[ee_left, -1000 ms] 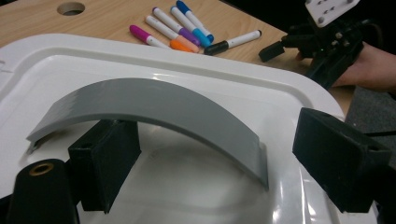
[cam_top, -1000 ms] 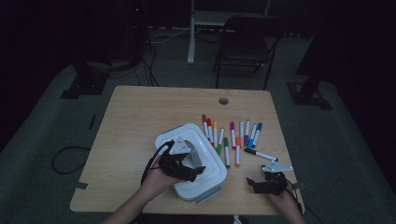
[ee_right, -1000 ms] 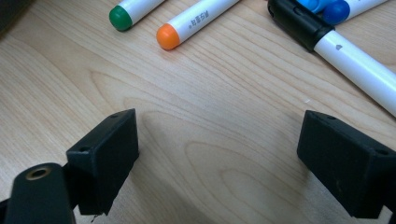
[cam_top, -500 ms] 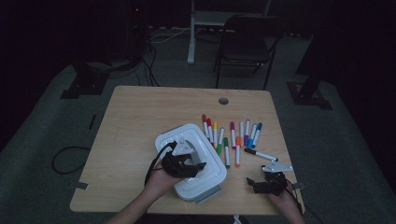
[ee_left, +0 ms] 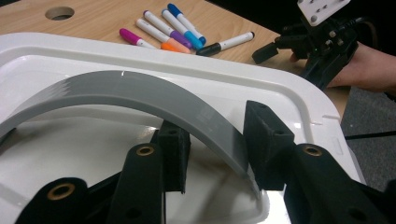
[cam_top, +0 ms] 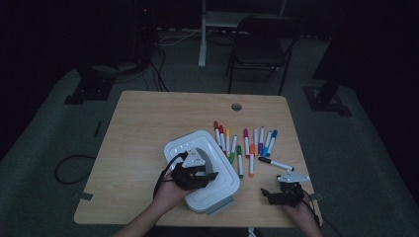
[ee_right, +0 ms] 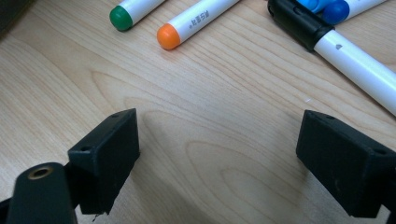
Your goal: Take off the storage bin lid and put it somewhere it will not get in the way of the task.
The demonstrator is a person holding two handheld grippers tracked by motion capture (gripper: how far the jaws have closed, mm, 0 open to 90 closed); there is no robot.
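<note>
A white lidded box (cam_top: 222, 193) with a grey arched handle (ee_left: 140, 91) sits at the table's front middle. My left gripper (cam_top: 206, 174) is over the lid. Its jaws have just been closing, and its two pads (ee_left: 173, 151) now press the handle from both sides. My right gripper (cam_top: 282, 193) rests near the front right corner, open, with bare wood between its pads (ee_right: 105, 156). A row of coloured markers (cam_top: 244, 143) lies just right of the box. A black-capped marker (cam_top: 275, 163) lies nearest the right gripper and crosses the top of the right gripper view (ee_right: 327, 39).
The wooden table (cam_top: 143, 128) has a cable hole (cam_top: 236, 106) near its far edge. A dark chair (cam_top: 262, 42) and stand bases are on the floor beyond. The right hand and its gripper (ee_left: 322, 44) are past the box rim in the left gripper view.
Both hands stay where they were. The left gripper's jaws look drawn closer together over the box handle.
</note>
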